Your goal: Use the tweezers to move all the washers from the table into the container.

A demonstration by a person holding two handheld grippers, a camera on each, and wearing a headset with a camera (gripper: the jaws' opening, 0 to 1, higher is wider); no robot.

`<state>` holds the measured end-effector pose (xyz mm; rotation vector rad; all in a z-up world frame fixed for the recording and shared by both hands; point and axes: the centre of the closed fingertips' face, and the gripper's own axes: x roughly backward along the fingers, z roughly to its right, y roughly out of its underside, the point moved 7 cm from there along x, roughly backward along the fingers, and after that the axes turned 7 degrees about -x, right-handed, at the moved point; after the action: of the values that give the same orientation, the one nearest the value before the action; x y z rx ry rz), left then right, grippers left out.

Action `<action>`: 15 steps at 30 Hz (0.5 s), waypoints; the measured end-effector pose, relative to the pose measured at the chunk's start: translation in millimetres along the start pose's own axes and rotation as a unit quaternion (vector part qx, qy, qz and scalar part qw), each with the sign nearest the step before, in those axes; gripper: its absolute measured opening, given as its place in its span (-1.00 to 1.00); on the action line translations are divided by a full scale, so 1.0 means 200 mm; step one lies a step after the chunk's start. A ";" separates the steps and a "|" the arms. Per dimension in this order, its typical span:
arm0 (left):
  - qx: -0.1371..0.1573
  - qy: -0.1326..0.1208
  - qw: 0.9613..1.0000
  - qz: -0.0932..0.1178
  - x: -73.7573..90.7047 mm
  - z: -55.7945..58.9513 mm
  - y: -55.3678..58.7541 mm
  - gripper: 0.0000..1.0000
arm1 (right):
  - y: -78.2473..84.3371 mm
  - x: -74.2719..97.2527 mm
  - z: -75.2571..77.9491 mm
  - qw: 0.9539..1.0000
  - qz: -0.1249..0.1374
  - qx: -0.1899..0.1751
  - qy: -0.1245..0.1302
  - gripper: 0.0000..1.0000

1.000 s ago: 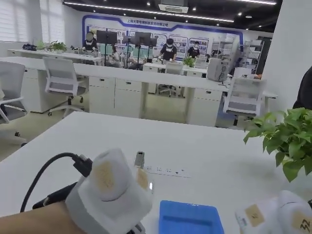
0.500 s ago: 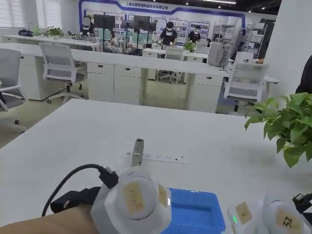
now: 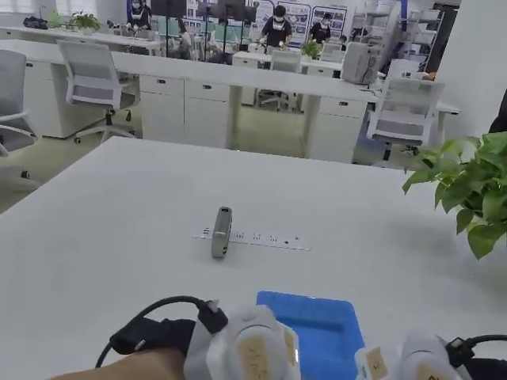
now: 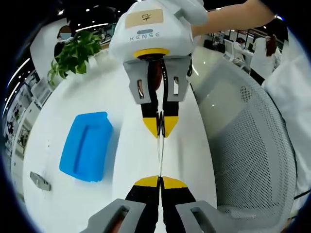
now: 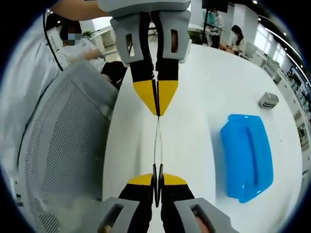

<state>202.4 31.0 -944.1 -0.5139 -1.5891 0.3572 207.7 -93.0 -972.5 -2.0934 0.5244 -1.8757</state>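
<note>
Thin metal tweezers (image 4: 159, 150) stretch between my two grippers, which face each other tip to tip above the white table's near edge. My left gripper (image 4: 159, 181) is shut on one end and my right gripper (image 5: 156, 180) is shut on the other end of the tweezers (image 5: 156, 141). Across from each one, the other's yellow fingertips (image 4: 167, 125) (image 5: 167, 94) pinch the far end. The blue container (image 3: 317, 321) lies on the table just beyond the left gripper (image 3: 245, 352) and the right gripper (image 3: 408, 362); it is also seen as the container (image 4: 86, 145) (image 5: 247, 156).
A small grey block (image 3: 221, 231) lies across a flush power strip (image 3: 261, 237) mid-table. A potted plant (image 3: 475, 186) stands at the right. A grey mesh chair back (image 4: 243, 131) (image 5: 63, 145) sits against the near table edge (image 4: 194, 121). Desks, chairs and people are far behind.
The head camera has tilted down. The left gripper has moved right and nearer to me, closing in on the right gripper. The container and grey block stay in place.
</note>
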 end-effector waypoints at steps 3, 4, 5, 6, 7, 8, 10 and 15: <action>0.000 -0.003 1.000 -0.001 -0.04 -0.02 0.02 -1.00 | 0.02 -0.04 0.03 1.000 -0.009 0.000 0.001 -0.99; 0.000 -0.002 1.000 -0.001 -0.06 -0.03 0.03 -1.00 | 0.03 -0.05 0.04 1.000 -0.013 -0.001 0.000 -0.99; 0.002 -0.002 1.000 0.000 -0.07 -0.03 0.03 -1.00 | 0.04 -0.06 0.05 1.000 -0.019 0.003 0.003 -0.98; 0.003 -0.003 1.000 0.001 -0.08 -0.04 0.04 -1.00 | 0.05 -0.07 0.06 1.000 -0.022 0.008 0.007 -0.98; 0.003 -0.005 1.000 0.004 -0.09 -0.04 0.04 -1.00 | 0.06 -0.09 0.06 1.000 -0.027 0.009 0.008 -0.98; 0.002 -0.005 1.000 0.006 -0.10 -0.04 0.05 -1.00 | 0.07 -0.10 0.07 0.999 -0.031 0.009 0.009 -0.98; 0.001 -0.004 1.000 0.007 -0.13 -0.04 0.05 -1.00 | 0.08 -0.12 0.08 0.999 -0.037 0.010 0.009 -0.98; -0.005 -0.003 1.000 0.006 -0.17 -0.05 0.05 -1.00 | 0.11 -0.15 0.09 0.998 -0.054 0.013 0.012 -0.98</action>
<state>215.4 20.6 -978.0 -0.5302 -1.5950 0.3594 221.9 -100.4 -1012.0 -2.1240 0.3972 -1.9576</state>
